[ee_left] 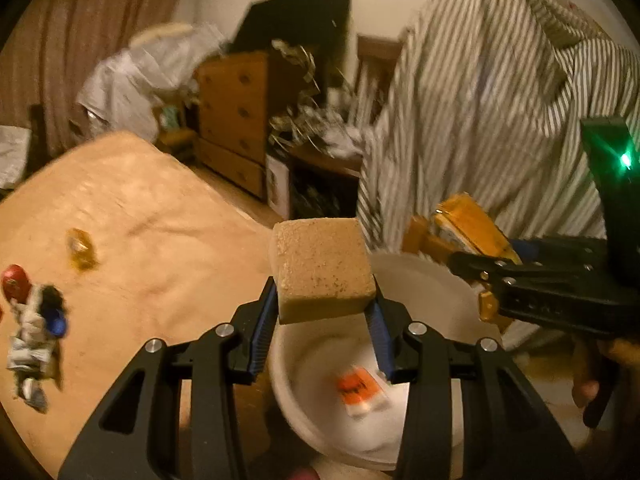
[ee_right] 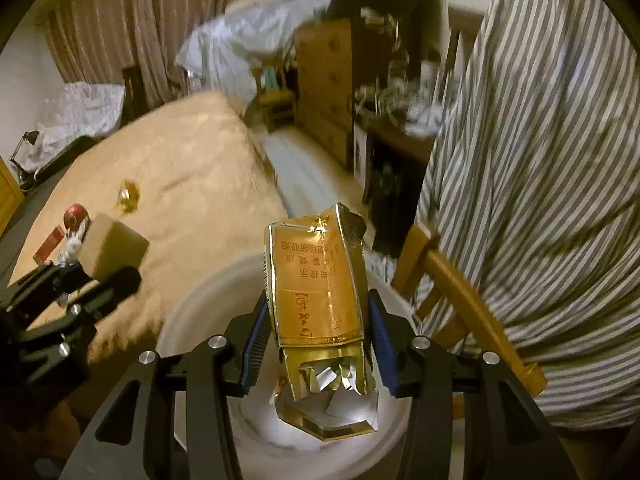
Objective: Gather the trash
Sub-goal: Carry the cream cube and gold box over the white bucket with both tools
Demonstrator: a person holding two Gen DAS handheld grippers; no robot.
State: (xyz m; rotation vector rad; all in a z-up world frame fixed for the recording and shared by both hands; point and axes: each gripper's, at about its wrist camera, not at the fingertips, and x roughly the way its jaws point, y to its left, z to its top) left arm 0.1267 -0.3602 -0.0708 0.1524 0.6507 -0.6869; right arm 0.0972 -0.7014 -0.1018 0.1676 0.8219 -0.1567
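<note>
My left gripper [ee_left: 325, 312] is shut on a tan sponge block [ee_left: 322, 270] and holds it above a white bin [ee_left: 436, 292]. An orange-and-white wrapper [ee_left: 360, 392] lies inside the bin. My right gripper [ee_right: 318, 328] is shut on a crushed gold cigarette pack [ee_right: 320, 300] above the same bin [ee_right: 192, 304]. In the left wrist view the right gripper [ee_left: 486, 270] and pack [ee_left: 468, 220] are over the bin's far right rim. In the right wrist view the left gripper [ee_right: 100, 276] holds the sponge [ee_right: 114, 250] at left.
The tan bed [ee_left: 132, 216] carries a gold wrapper [ee_left: 81, 249], a red cap [ee_left: 16, 282], a blue cap [ee_left: 56, 322] and crumpled paper [ee_left: 30, 344]. A wooden chair [ee_right: 460, 284] with a striped shirt [ee_right: 540, 160] stands right of the bin. A dresser [ee_left: 236, 116] stands behind.
</note>
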